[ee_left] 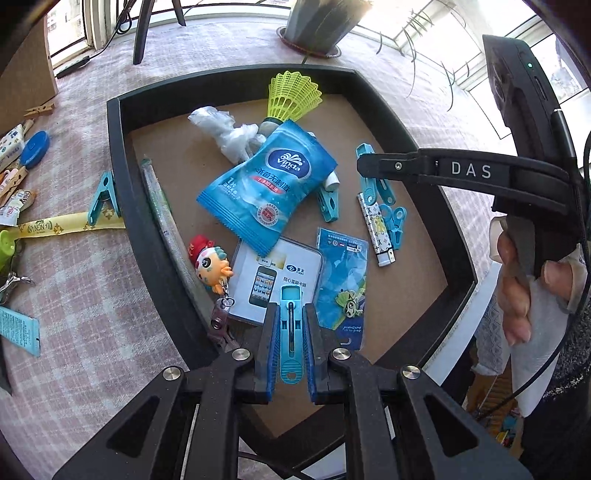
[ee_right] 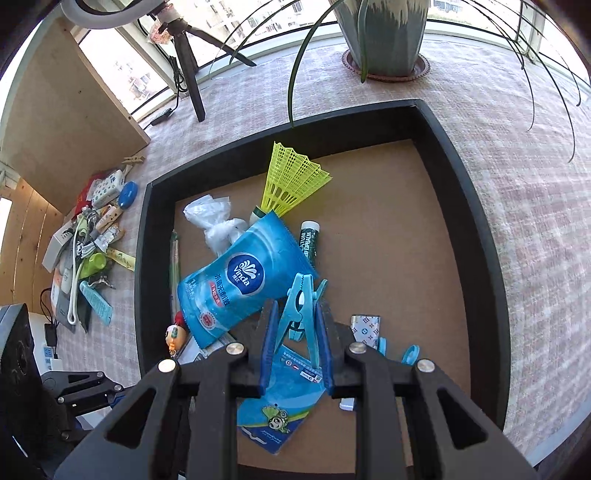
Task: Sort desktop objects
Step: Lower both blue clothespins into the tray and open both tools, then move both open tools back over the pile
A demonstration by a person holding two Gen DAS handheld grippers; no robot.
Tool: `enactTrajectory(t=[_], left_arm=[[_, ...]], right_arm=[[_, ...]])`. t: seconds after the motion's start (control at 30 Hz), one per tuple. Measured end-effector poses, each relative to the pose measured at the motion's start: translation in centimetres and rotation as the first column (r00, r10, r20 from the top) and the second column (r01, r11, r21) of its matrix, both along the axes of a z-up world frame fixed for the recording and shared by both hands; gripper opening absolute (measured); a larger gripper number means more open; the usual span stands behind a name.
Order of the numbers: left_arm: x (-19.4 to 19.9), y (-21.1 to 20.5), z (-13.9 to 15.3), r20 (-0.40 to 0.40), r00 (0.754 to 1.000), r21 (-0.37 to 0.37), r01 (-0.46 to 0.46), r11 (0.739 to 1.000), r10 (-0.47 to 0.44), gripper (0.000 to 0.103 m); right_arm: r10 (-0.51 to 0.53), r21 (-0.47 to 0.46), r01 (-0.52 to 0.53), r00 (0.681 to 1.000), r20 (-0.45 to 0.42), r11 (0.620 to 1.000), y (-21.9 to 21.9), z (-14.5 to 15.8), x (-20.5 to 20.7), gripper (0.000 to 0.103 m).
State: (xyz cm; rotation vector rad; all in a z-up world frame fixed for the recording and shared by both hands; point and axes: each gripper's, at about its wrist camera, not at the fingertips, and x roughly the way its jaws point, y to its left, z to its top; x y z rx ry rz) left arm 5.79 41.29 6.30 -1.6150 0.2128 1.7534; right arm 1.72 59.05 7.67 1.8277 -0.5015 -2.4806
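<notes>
A black-rimmed tray (ee_left: 122, 155) with a brown floor holds a blue Vinda wipes pouch (ee_left: 269, 184), a yellow shuttlecock (ee_left: 293, 94), a crumpled white bag (ee_left: 225, 133), a doll keychain (ee_left: 208, 264), cards and several blue clothespegs. My left gripper (ee_left: 291, 325) hangs over the tray's near edge, shut on a blue clothespeg (ee_left: 291, 332) held lengthwise between its pads. My right gripper (ee_right: 297, 325) is over the same tray (ee_right: 476, 229), shut on another blue clothespeg (ee_right: 301, 306) whose jaws point up. The right gripper's finger (ee_left: 461, 170) also shows in the left wrist view, with a person's hand (ee_left: 517, 280) on its handle.
On the checked cloth left of the tray lie a blue peg (ee_left: 103, 199), a yellow ribbon (ee_left: 66, 227), wooden pegs and small packets (ee_right: 96, 236). A potted plant (ee_right: 384, 33) stands behind the tray, and a tripod leg (ee_right: 192, 81) and a wooden board (ee_right: 70, 122) stand at the back left.
</notes>
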Motion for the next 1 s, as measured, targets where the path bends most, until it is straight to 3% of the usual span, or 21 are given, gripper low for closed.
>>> enactTrajectory(t=[0.17,0.27,0.33,0.7,1.0], left_arm=[[0.2,0.3,0.2,0.004,1.000,-0.003,0.009,1.000,-0.009,0.012],[0.2,0.4,0.2,0.008,1.000,0.000,0.013,1.000,-0.013,0.027],[0.4,0.4,0.4,0.003,1.000,0.003,0.015,1.000,-0.015,0.030],[-0.6,-0.6,1.2,-0.017,1.000,0.015,-0.021,1.000,0.021,0.030],[-3.3,-4.2,1.2,-0.021,0.990,0.021,-0.140,0.990,0.141,0.030]], right_arm=[[-0.002,0.016,0.002,1.000,0.019,1.000,-0.2,-0.4,-0.2,0.021],[-0.002,0.025,0.001,1.000,0.027,1.000,-0.4,-0.5,-0.2,0.023],[-0.003,0.020,0.003,1.000,0.024,1.000,-0.5,-0.4,-0.3,0.023],[0.036,0.013,-0.037,0.999,0.014,0.999,-2.2,0.2,-1.5,0.023],[0.116,0.009,-0.116,0.993,0.005,0.993,-5.8,0.8,-3.2,0.024]])
